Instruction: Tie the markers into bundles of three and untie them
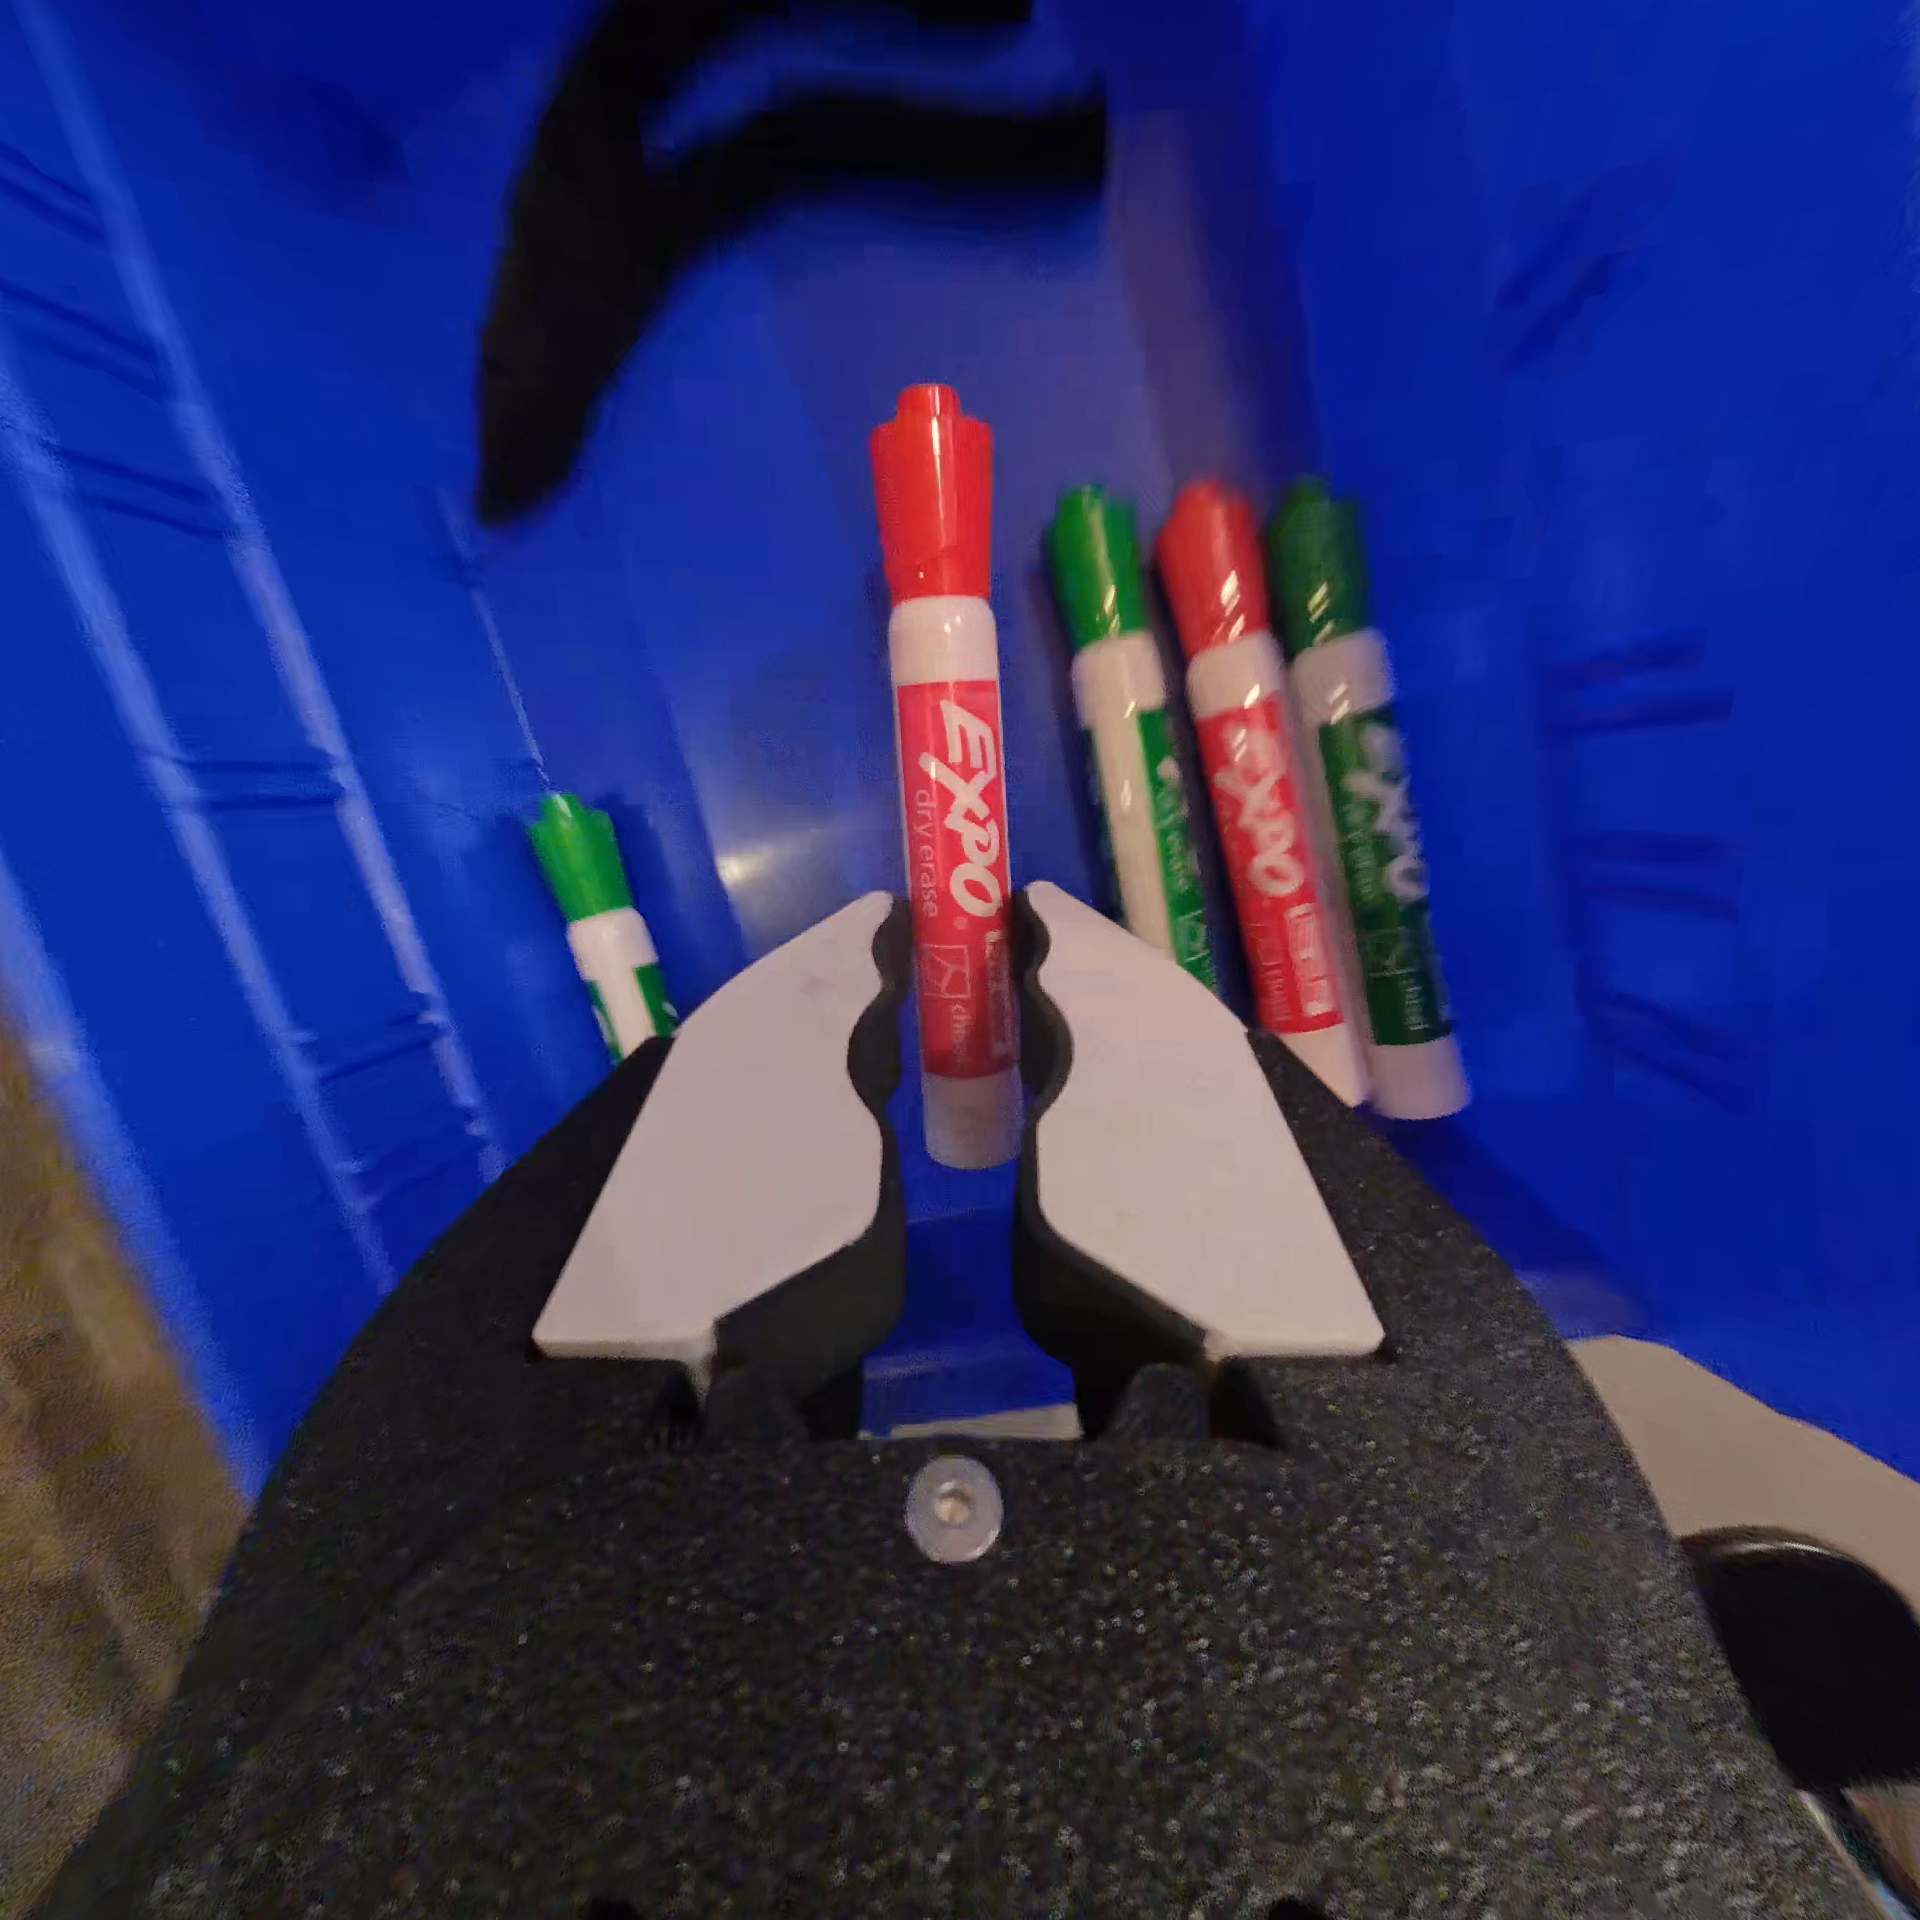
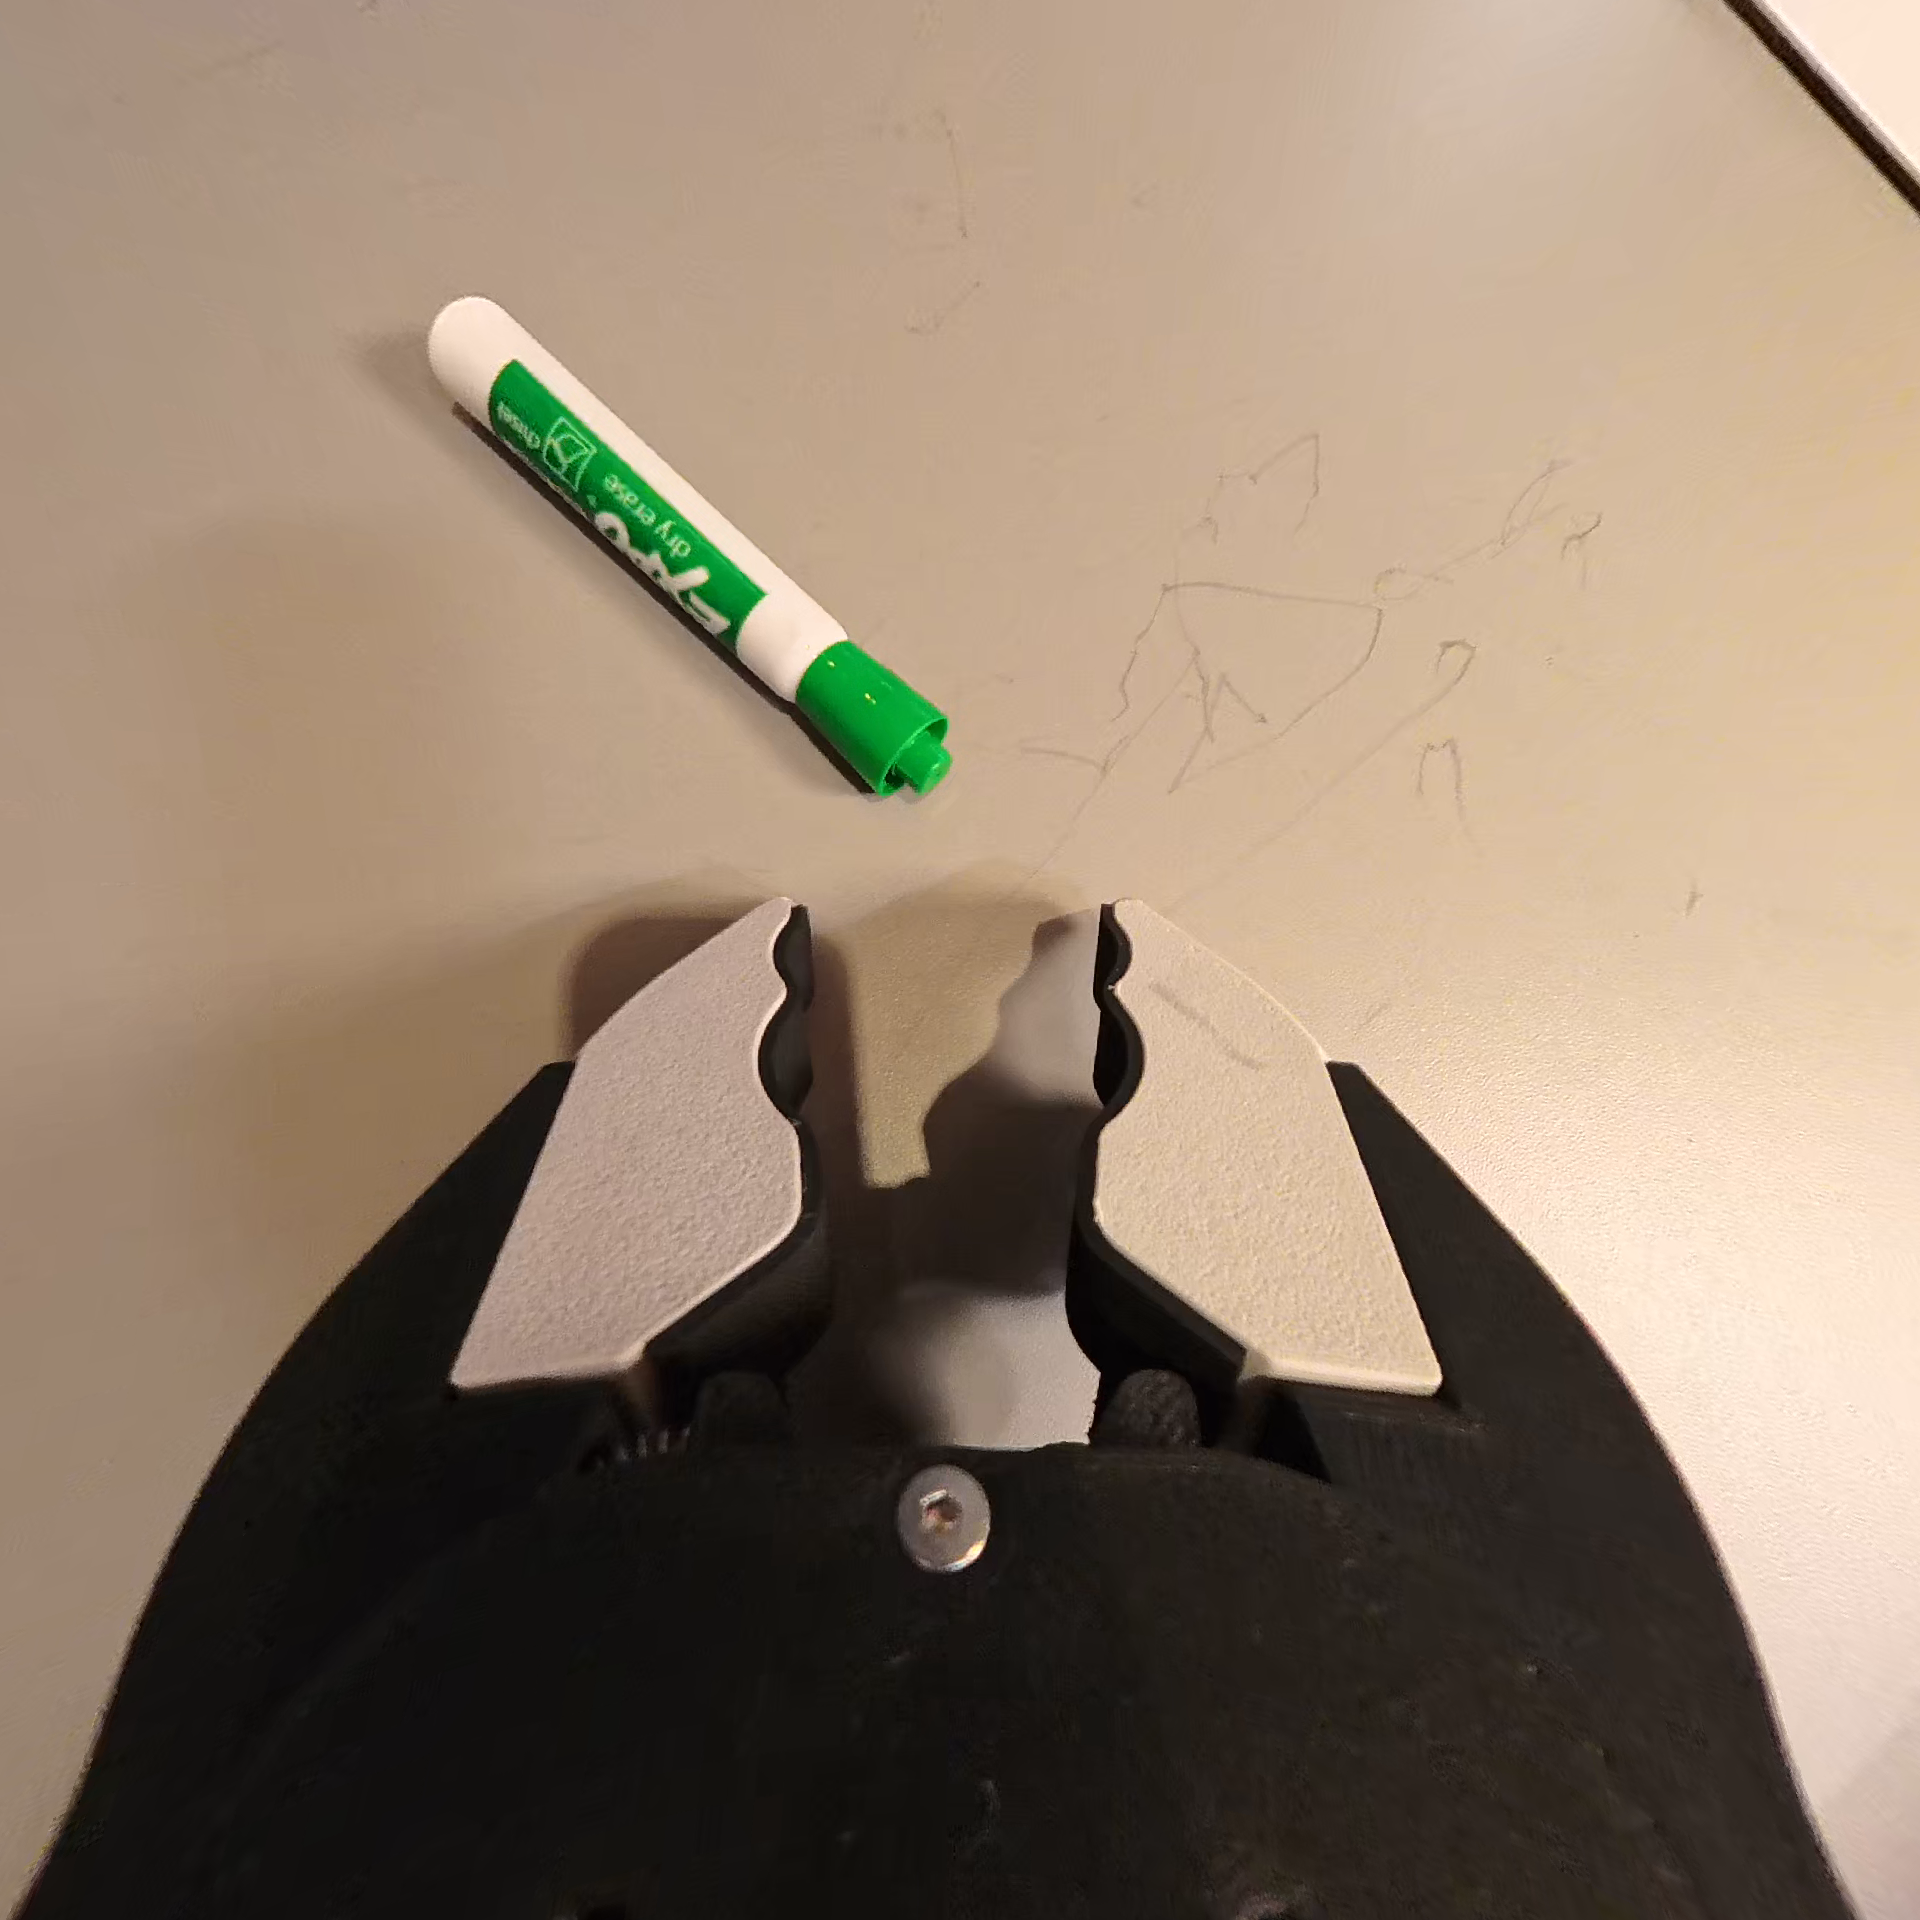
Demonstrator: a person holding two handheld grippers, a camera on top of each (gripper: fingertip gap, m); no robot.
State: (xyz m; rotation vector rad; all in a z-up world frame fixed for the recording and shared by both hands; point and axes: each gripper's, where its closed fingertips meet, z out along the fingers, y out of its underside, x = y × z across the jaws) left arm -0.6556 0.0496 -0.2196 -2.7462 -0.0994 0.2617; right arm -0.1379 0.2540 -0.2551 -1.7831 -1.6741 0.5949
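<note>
The left tongs (image 1: 961, 935) are clamped on a red marker (image 1: 951, 748) pointing straight ahead over a blue bin (image 1: 260, 623), three markers (image 1: 1247, 790) lying beyond to the right. The right tongs (image 2: 956, 914), jaws apart and empty, point down at the table (image 2: 1351, 312), a green marker (image 2: 665, 530) ahead-left. Gathering seems underway; next, probably set red beside green.

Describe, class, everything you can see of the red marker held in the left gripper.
The red marker is a capped dry-erase pen with a glossy red cap, a white plastic barrel and a red printed label. It points cap-forward along the fingers of the left gripper, which is shut on its lower barrel; the white end shows between the black pads. It sits inside the blue bin, apart from the green and red markers behind it. Only the gripper appears to touch it.
</note>
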